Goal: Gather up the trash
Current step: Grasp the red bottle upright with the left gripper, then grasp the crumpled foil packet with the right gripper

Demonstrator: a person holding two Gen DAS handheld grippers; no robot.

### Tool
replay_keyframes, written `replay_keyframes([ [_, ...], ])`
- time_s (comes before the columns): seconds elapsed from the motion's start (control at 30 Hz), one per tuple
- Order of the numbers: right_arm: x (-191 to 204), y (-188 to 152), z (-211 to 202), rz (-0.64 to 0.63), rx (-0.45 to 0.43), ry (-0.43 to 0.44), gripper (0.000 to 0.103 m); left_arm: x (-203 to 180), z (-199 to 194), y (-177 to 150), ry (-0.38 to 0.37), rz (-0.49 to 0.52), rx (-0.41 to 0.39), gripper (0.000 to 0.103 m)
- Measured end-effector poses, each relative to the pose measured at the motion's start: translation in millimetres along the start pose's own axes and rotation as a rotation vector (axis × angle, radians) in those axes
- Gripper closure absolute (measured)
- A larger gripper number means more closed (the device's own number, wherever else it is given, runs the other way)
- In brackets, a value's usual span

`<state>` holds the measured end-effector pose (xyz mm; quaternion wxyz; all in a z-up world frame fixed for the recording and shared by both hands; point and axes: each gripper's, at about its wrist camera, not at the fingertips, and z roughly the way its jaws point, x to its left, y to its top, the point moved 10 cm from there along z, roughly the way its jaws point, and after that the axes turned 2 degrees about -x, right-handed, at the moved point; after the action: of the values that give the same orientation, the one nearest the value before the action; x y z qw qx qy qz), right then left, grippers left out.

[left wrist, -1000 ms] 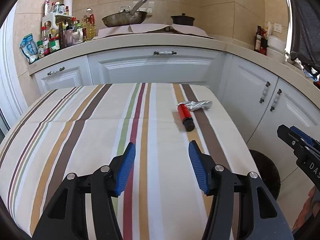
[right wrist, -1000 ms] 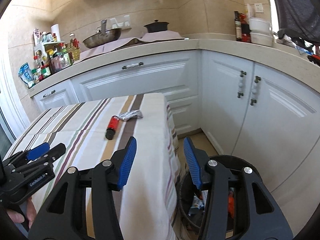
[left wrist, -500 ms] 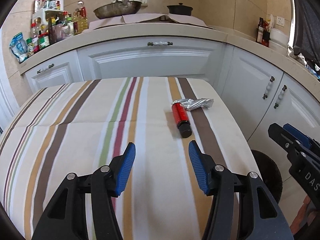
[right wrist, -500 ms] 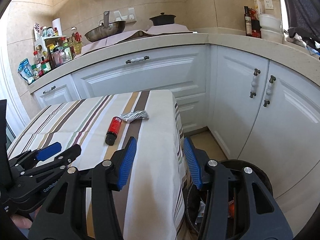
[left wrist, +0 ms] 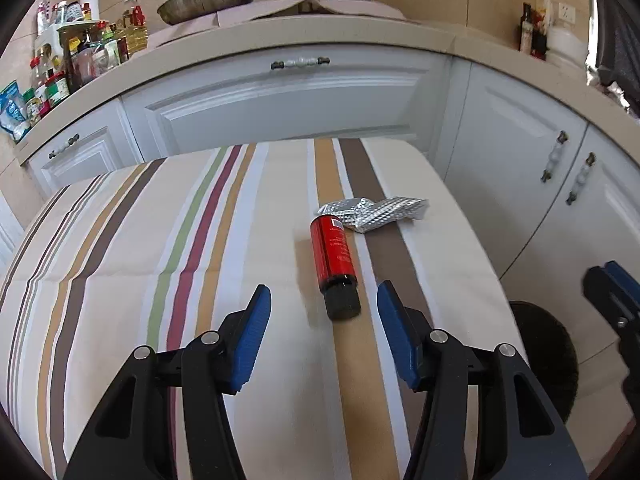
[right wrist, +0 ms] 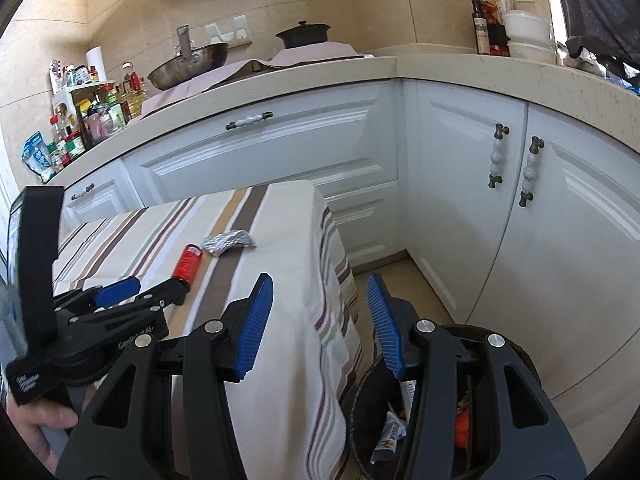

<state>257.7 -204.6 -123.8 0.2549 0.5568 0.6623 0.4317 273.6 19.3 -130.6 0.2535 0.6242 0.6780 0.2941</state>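
A red bottle (left wrist: 333,256) with a black cap lies on the striped tablecloth (left wrist: 120,280), cap end towards me. A crumpled silver blister pack (left wrist: 374,210) touches its far end. My left gripper (left wrist: 323,294) stands open just above the cloth; the cap sits level with its fingertips and touches neither pad. The right wrist view shows the bottle (right wrist: 187,262), the blister pack (right wrist: 228,242) and the left gripper (right wrist: 150,290) right behind the cap. My right gripper (right wrist: 319,280) is open and holds nothing, hanging over the table's right edge.
A black trash bin (right wrist: 524,356) holding wrappers stands on the floor right of the table, seen also as a dark bin (left wrist: 544,344). White cabinets (left wrist: 288,100) and a counter with a wok and bottles lie beyond. A hand (right wrist: 44,420) holds the left gripper.
Both grippers have moved forward over the table. The bottle has come much closer to the left gripper's fingertips. Neither pair of jaws has changed its width.
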Motion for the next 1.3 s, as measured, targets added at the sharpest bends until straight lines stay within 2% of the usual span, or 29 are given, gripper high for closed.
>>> replay_keyframes([
  [0.07, -5, 1, 4, 0.001, 0.005, -0.004, 0.055, 1, 8, 0, 0.003, -0.003, 0.019, 0.048],
  [0.13, -10, 2, 8, 0.005, 0.005, -0.013, 0.048, 1, 17, -4, -0.01, -0.015, 0.059, 0.048],
  [0.23, -14, 5, 13, 0.009, 0.003, -0.016, 0.047, 2, 23, -5, -0.024, -0.036, 0.086, 0.05],
  [0.3, -14, 6, 15, 0.009, 0.003, -0.015, 0.047, -1, 23, -5, -0.025, -0.018, 0.084, 0.059],
  [0.37, -11, 7, 18, 0.005, 0.005, -0.01, 0.047, -3, 21, -5, -0.023, -0.007, 0.082, 0.074],
  [0.4, -10, 7, 18, 0.003, 0.005, -0.009, 0.047, -4, 19, -5, -0.025, -0.001, 0.08, 0.079],
  [0.67, 16, 16, 28, -0.025, 0.006, 0.025, 0.047, 8, 10, -2, -0.024, -0.014, 0.056, 0.079],
  [1.07, 72, 26, 62, -0.113, 0.044, 0.094, 0.047, 81, 2, -7, 0.043, -0.085, 0.048, 0.079],
  [1.3, 100, 23, 92, -0.17, 0.107, 0.135, 0.046, 121, 2, -9, 0.089, -0.129, 0.049, 0.078],
])
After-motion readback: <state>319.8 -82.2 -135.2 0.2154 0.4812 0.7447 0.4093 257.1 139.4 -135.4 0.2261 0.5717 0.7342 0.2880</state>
